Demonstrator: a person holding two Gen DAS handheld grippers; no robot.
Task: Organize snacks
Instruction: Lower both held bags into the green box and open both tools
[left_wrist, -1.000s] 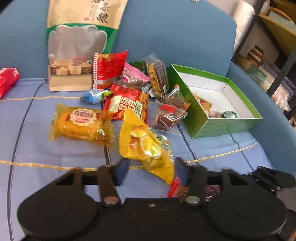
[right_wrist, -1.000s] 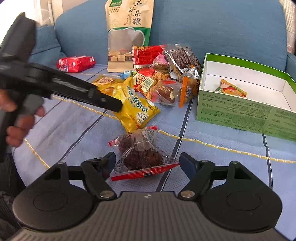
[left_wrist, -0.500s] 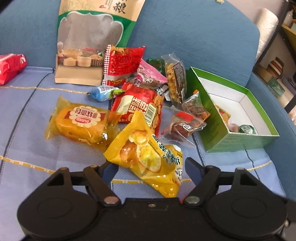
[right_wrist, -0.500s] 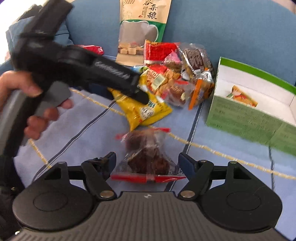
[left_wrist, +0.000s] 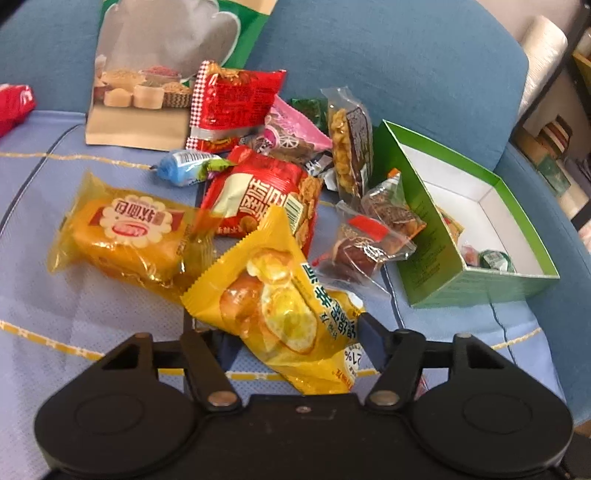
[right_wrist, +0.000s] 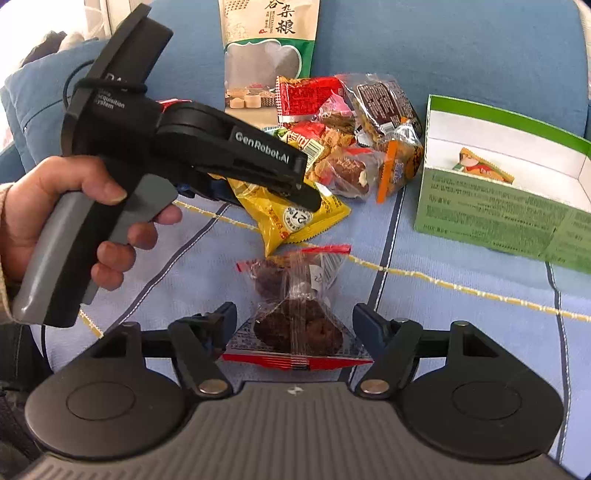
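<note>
A yellow snack packet (left_wrist: 280, 314) lies on the blue sofa seat between the open fingers of my left gripper (left_wrist: 295, 332); it also shows in the right wrist view (right_wrist: 295, 218) under the left gripper (right_wrist: 288, 184). My right gripper (right_wrist: 295, 325) is open around a clear packet of dark dried fruit (right_wrist: 295, 317) with a red edge. A pile of snack packets (left_wrist: 266, 184) lies mid-seat. A green open box (left_wrist: 476, 236) with a few small snacks inside stands to the right.
A tall grain pouch (left_wrist: 147, 92) leans on the blue sofa back. An orange cake packet (left_wrist: 129, 236) lies left of the pile. A red packet (left_wrist: 14, 107) lies at far left. Shelves (left_wrist: 554, 147) stand beyond the sofa's right arm.
My left gripper has moved forward, so the yellow packet now lies between its fingers. My right gripper has closed in on the dried fruit packet, still open.
</note>
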